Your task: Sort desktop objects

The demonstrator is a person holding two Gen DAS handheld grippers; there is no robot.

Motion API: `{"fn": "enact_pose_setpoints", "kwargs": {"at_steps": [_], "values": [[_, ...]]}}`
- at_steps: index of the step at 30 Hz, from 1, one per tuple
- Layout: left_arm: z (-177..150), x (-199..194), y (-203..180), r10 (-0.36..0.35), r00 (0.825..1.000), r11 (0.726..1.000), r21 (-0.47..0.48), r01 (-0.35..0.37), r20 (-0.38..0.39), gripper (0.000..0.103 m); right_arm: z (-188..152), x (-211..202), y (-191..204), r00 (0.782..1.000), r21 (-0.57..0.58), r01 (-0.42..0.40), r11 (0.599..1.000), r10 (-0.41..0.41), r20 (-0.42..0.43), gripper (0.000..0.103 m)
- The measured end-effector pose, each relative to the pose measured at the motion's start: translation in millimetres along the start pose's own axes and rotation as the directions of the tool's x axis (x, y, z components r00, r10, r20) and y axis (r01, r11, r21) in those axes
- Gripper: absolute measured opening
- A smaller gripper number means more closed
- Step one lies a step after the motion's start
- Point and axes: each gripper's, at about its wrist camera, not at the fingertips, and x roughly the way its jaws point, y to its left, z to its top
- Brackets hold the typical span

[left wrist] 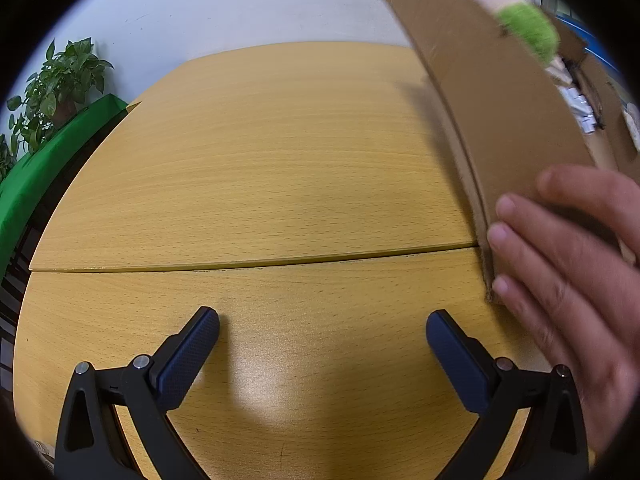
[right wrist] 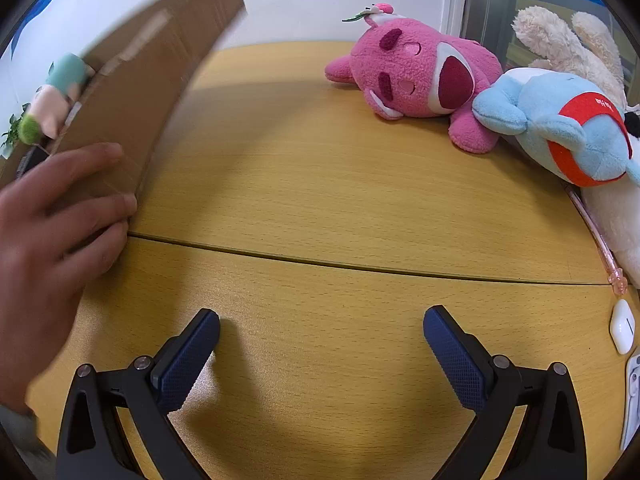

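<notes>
Both grippers sit low over the wooden desk (left wrist: 260, 160), fingers pointing fwd.

L gripper (left wrist: 322, 342): jaws spread wide, nothing betw the blue pads, just bare desktop and a glare patch.
R gripper (right wrist: 321, 340): same, jaws wide apart, empty.

A bare hand (left wrist: 568, 280) lies flat on the near corner of a cardboard box (left wrist: 492, 100). Box sits on the desk betw the two grippers: right edge of L view, left edge of R view. It looks blurred in both. The hand is also seen in R view (right wrist: 52, 236), fingers spread on the box's side wall. Can't tell whose hand or which one.

In the box: a small plush w/ green tuft (left wrist: 528, 30), pink body and teal top, poking above the rim. Other box contents unclear.

Still on the desk, far right in R view:
- pink plush bear (right wrist: 416, 76), lying on its side
- blue plush w/ red band (right wrist: 560, 128), touching the pink one, partly on top of a cream plush (right wrist: 560, 40)
- pink pen (right wrist: 596, 240) along the desk edge
- white earbud case (right wrist: 622, 326) just beside pen tip

Bkgd, L view: potted plant (left wrist: 56, 84), green cloth (left wrist: 48, 160) at left.
</notes>
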Motion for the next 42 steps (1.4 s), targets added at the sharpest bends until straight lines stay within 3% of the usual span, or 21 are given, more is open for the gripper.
{"fn": "enact_pose_setpoints", "kwargs": {"at_steps": [42], "values": [[0.9, -1.4, -2.4, 0.003, 1.000, 1.000, 0.001, -0.003, 0.002, 0.103, 1.5, -1.6, -0.6, 1.000, -0.003, -0.002, 1.000, 0.002, 0.000, 0.103]]}}
